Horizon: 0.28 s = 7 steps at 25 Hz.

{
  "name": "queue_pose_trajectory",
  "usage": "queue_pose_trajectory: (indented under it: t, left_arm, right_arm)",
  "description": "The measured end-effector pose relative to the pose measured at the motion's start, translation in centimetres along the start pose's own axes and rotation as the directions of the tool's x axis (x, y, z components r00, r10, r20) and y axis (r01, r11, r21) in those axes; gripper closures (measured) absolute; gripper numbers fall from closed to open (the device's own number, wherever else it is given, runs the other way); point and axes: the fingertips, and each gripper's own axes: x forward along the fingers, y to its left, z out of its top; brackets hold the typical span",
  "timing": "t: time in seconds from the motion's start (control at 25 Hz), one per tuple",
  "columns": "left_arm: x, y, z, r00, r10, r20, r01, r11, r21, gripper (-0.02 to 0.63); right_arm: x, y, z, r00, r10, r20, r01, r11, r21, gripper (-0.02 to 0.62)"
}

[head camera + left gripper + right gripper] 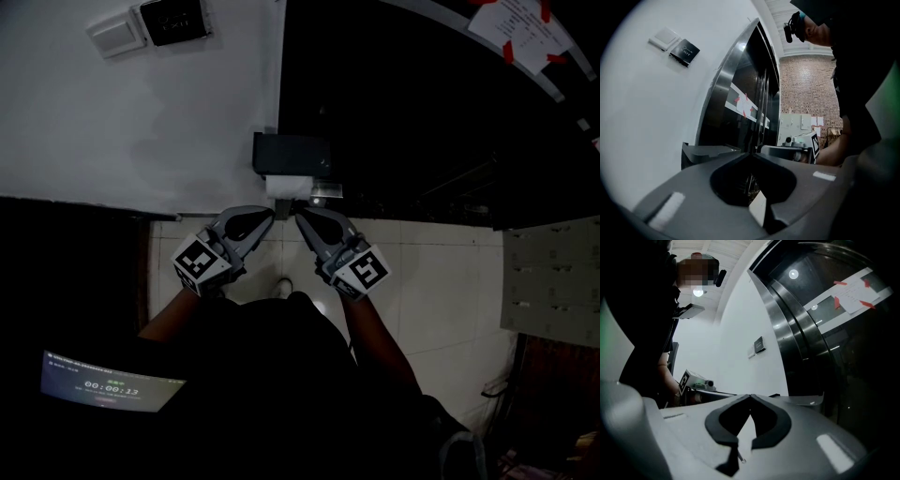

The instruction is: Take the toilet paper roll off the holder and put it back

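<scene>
Both sets of jaws together, empty: left gripper (pixel 269 216), right gripper (pixel 301 216). Roll (pixel 288 187) sits on holder (pixel 291 153) just ahead of them; removal apparently outstanding.

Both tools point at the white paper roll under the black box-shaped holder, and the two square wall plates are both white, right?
Not quite: the head view shows one white square wall plate and a black square wall plate beside it. The rest holds: the left tool and right tool point at the white paper roll under the black box-shaped holder.
</scene>
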Motion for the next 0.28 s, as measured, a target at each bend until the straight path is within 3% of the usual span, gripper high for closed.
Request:
queue_pose_trajectory:
  t: [0.28]
  left_arm:
    - [0.46, -0.15, 0.10, 1.000, -0.013, 0.004, 0.013, 1.000, -0.001, 0.603]
  right_arm:
    - [-0.02, 0.10, 0.16, 1.000, 0.001, 0.005, -0.001, 1.000, -0.001, 0.594]
